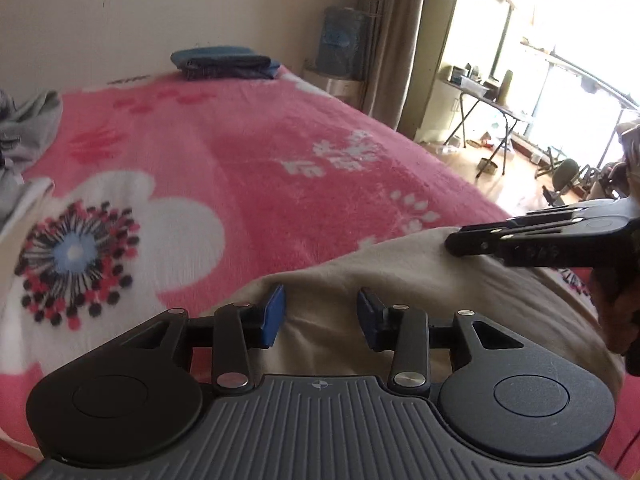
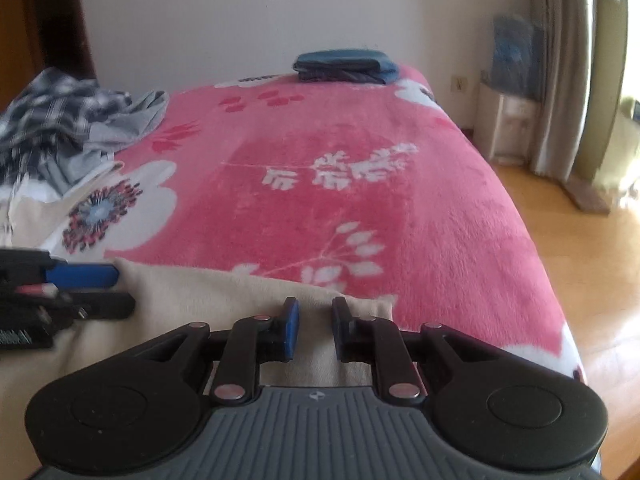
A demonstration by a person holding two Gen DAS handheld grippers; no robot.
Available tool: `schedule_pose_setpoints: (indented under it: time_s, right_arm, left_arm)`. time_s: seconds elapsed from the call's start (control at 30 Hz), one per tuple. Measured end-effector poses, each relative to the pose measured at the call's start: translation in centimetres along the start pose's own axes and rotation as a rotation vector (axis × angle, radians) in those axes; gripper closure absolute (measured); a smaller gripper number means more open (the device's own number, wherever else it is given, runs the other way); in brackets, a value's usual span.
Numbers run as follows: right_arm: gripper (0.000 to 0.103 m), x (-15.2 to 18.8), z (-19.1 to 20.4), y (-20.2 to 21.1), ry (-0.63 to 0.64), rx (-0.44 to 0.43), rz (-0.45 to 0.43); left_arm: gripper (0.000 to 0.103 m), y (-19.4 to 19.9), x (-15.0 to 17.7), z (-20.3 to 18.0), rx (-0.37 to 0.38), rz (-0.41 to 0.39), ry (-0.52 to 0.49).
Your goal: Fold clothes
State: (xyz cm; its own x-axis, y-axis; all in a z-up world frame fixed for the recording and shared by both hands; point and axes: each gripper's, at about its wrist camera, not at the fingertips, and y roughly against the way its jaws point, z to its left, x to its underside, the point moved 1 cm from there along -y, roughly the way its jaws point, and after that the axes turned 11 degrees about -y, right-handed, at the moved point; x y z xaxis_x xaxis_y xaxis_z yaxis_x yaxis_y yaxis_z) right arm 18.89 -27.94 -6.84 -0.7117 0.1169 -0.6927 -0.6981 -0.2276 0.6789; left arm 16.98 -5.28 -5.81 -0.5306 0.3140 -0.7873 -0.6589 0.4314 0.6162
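Under the left gripper (image 1: 320, 314), of matt black plastic with dull metal rivets, lies a smooth beige cloth (image 1: 352, 276). Ahead spreads a fuzzy pink fleece blanket (image 1: 248, 152); right of the right gripper (image 2: 314, 326) is glossy wooden floor (image 2: 580, 248).

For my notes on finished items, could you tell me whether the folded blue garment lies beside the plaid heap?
No, the folded blue garment lies at the bed's far edge by the wall, well apart from the plaid heap on the left.

Count of things on the bed

One cream garment (image 2: 224, 292), one folded blue stack (image 2: 346, 66), one heap of unfolded clothes (image 2: 76, 120), one pink flowered blanket (image 2: 360, 216); two grippers, each with two fingers; one folding table (image 1: 486, 98).
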Motion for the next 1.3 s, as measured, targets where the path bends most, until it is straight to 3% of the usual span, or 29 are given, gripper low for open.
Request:
schedule_pose_setpoints:
  time_s: [0.1,0.17,0.27,0.37,0.43,0.5,0.57,0.73,0.87,1.03,1.13,1.2,1.3]
  right_arm:
    - [0.085,0.0,0.1,3.6,0.013,0.025,-0.042]
    - [0.085,0.3,-0.4,7.4,-0.008,-0.016,-0.073]
    - [0.085,1.9,-0.2,12.9,0.03,-0.036,-0.085]
    - [0.085,4.9,0.3,16.0,0.098,-0.051,-0.027]
    - [0.085,7.3,0.5,17.0,0.136,-0.054,0.023]
    - [0.085,9.4,0.1,15.7,0.114,-0.042,0.087]
    - [0.086,11.4,-0.5,13.1,0.136,0.027,0.143]
    - [0.085,11.2,-2.2,12.7,0.05,0.007,0.145]
    - [0.085,10.5,-0.2,15.0,0.12,0.046,0.106]
    - [0.085,9.3,3.7,16.0,0.229,-0.035,0.052]
    - [0.084,9.9,5.3,14.1,0.283,-0.046,0.087]
    - [0.084,11.0,5.6,11.4,0.299,-0.017,0.186]
    - [0.083,11.0,6.0,11.1,0.292,0.021,0.191]
  left_arm:
    - [0.063,3.0,0.0,0.4,0.016,-0.043,0.018]
    - [0.063,5.6,0.5,0.3,0.062,-0.077,0.0]
    - [0.063,9.5,2.2,-1.4,0.163,-0.101,-0.101]
    - [0.063,11.6,5.1,-4.3,0.234,-0.066,-0.253]
    - [0.063,10.8,7.0,-5.4,0.223,0.003,-0.303]
    - [0.064,9.7,8.5,-6.1,0.206,0.06,-0.332]
    - [0.064,9.1,9.0,-6.0,0.211,0.049,-0.33]
    - [0.064,9.6,8.7,-5.9,0.21,0.062,-0.329]
    - [0.062,10.4,8.4,-5.8,0.208,0.066,-0.295]
    - [0.051,11.9,7.9,-6.4,0.202,0.064,-0.171]
    - [0.05,12.3,7.9,-7.1,0.18,0.09,-0.156]
    - [0.049,12.6,8.0,-7.4,0.152,0.106,-0.159]
    - [0.039,13.6,7.8,-7.1,0.13,0.103,-0.135]
